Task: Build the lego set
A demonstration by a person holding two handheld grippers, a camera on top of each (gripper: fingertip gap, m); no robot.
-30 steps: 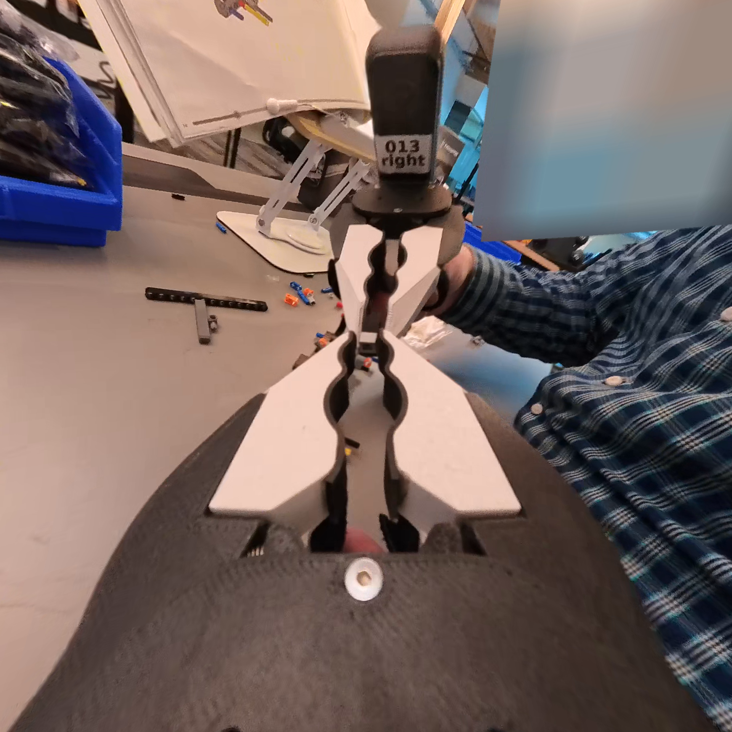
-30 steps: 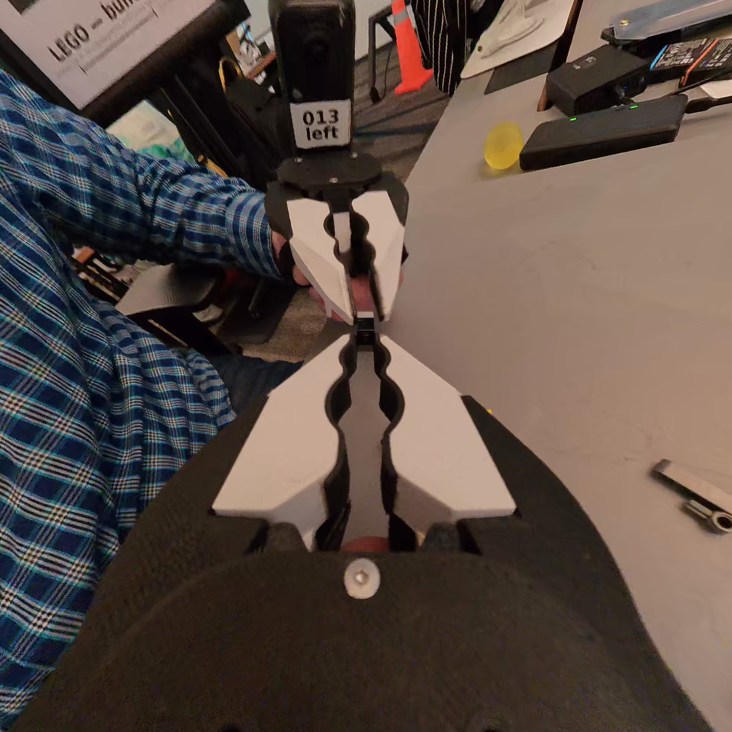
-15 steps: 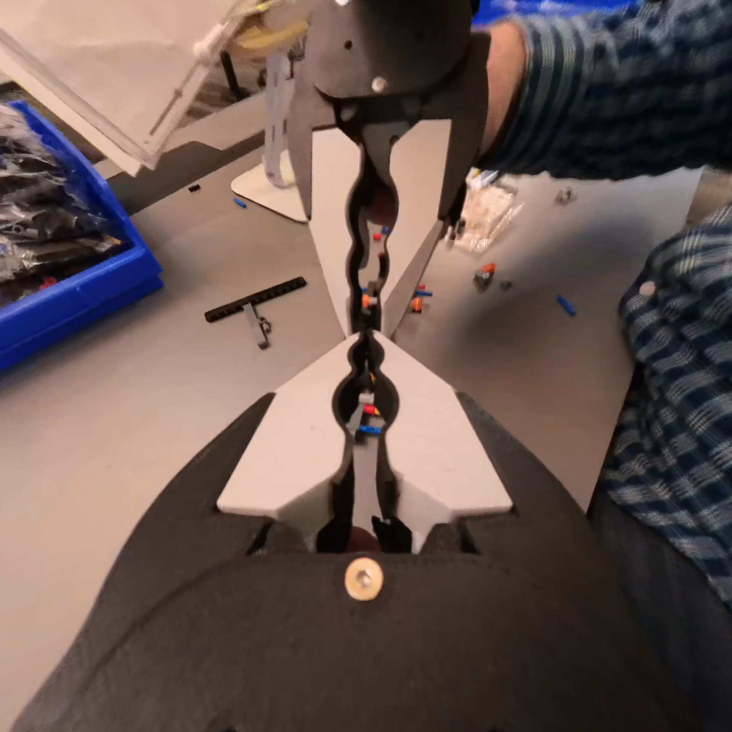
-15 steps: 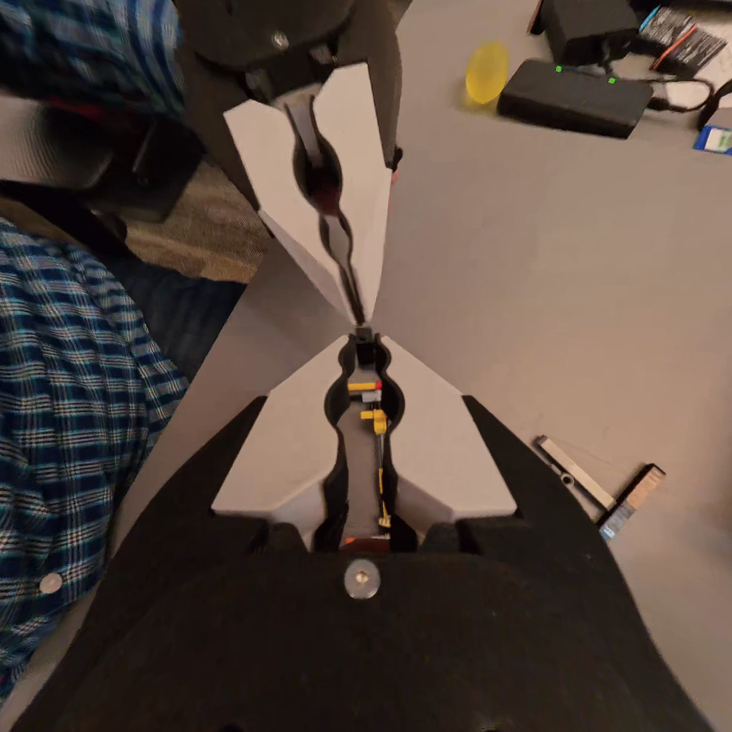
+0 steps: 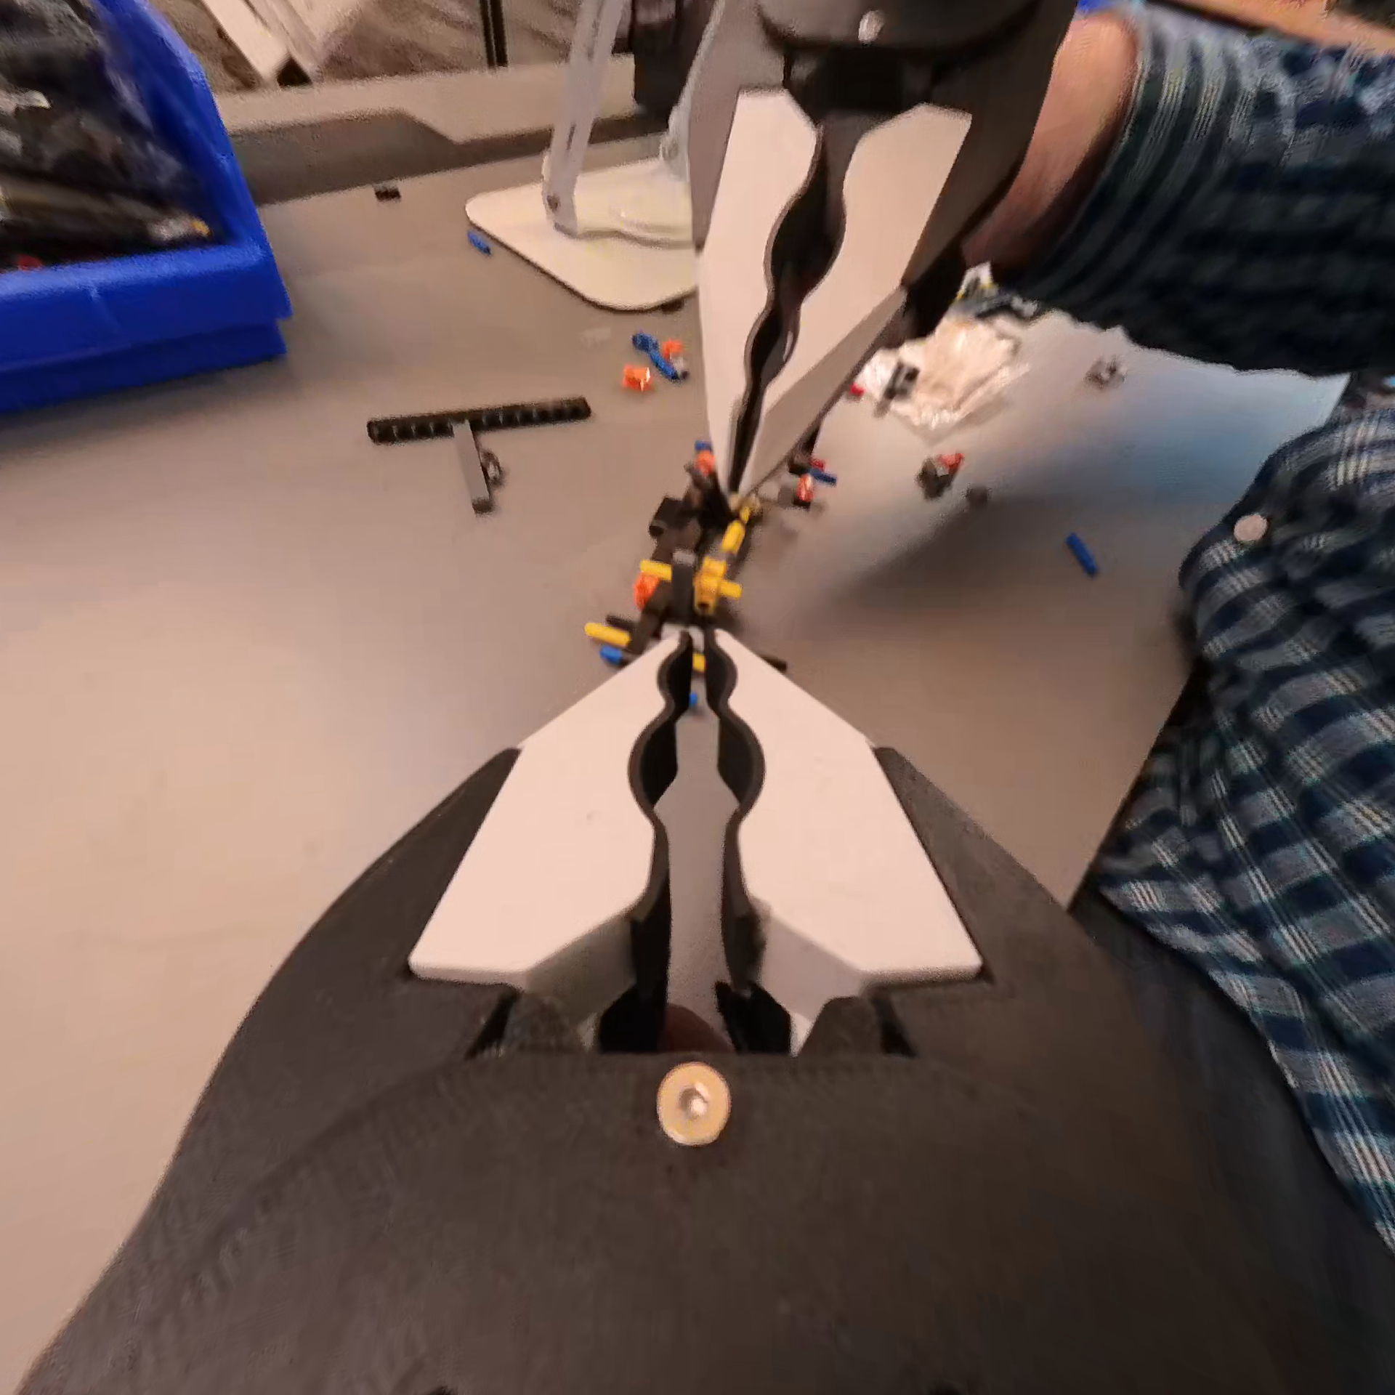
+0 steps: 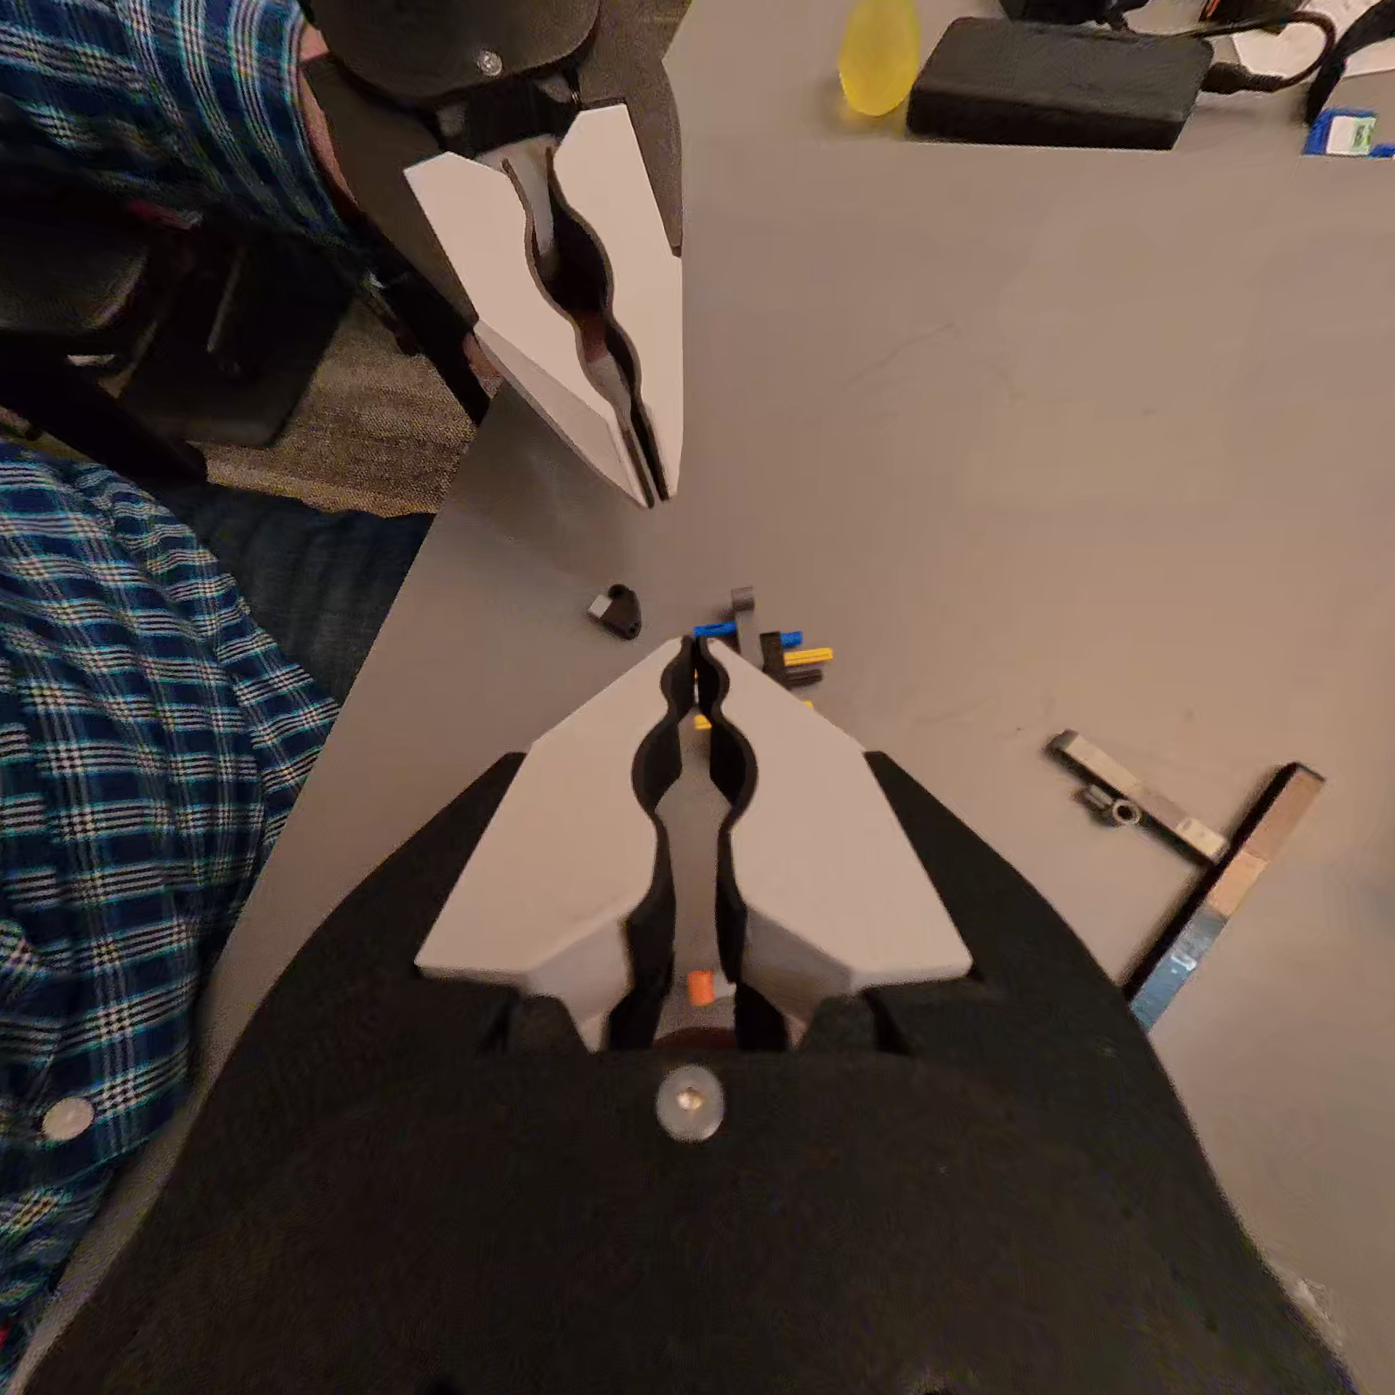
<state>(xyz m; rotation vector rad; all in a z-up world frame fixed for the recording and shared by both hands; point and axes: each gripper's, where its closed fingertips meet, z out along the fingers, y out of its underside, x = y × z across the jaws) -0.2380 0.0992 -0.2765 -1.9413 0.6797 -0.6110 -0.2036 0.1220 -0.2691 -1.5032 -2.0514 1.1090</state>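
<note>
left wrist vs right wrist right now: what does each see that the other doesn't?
Left wrist only: blue bin, white stand base, clear parts bag, loose blue and orange pins.

Right wrist only: yellow egg-shaped object, black power bank, a small black piece lying apart.

Both: grey table, both tongs tip to tip, the small lego assembly, the long black beam with its crosspiece, the plaid sleeve.
</note>
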